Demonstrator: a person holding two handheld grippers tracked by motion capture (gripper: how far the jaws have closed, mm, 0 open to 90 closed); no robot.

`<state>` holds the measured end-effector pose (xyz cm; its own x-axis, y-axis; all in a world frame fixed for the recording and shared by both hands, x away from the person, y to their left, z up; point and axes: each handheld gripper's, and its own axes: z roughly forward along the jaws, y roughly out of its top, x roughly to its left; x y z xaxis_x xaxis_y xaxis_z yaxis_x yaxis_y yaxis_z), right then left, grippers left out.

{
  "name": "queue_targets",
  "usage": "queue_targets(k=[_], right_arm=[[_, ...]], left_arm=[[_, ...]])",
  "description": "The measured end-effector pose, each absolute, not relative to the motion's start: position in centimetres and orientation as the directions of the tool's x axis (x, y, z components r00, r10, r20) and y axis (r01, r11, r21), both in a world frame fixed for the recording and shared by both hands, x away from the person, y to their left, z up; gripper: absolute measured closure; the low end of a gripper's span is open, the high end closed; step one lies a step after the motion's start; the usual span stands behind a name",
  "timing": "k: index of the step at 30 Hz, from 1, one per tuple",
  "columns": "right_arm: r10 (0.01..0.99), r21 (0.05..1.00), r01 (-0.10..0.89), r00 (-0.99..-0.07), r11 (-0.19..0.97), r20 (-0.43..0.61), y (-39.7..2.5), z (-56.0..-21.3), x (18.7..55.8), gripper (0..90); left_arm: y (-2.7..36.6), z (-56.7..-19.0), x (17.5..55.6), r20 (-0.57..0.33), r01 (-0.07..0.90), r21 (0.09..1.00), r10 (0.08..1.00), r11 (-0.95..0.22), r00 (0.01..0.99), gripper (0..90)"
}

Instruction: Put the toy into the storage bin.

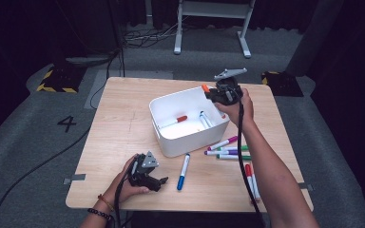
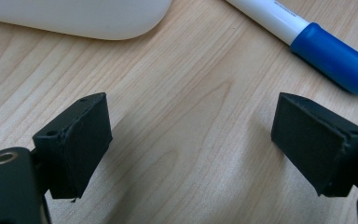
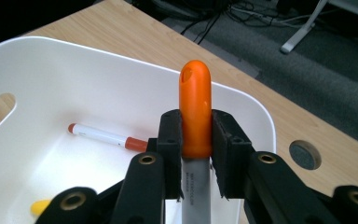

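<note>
The right gripper (image 3: 196, 154) is clamped on an orange-capped marker (image 3: 196, 112), held over the white bin (image 1: 164, 142) near its 2 o'clock corner. The left gripper (image 1: 158, 181), jaws wide apart, rests on the table (image 1: 114, 123) at 7 o'clock from the bin, a blue marker (image 1: 183, 172) just beside it.

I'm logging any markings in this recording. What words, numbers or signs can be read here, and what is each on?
"4": dark numeral on the grey floor left of the table.
Small grey print along the barrel of the orange-capped marker held in the right tongs: too small and blurred to read.
Yellow-and-black hazard stripes, no words, on the floor plate beyond the table's far left corner.
</note>
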<state>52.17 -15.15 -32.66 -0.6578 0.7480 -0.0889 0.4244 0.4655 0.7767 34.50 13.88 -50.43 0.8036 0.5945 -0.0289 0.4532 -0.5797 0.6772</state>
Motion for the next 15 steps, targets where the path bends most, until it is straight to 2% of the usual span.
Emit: queue_targets(k=[15], right_arm=[[0.766, 0.689, 0.521, -0.639, 0.503, -0.076, -15.0, -35.6, 54.1, 74.7]], left_arm=[[13.9, -50.4, 34.5, -0.028, 0.452, 0.676, 0.594, -0.581, 0.804, 12.3]])
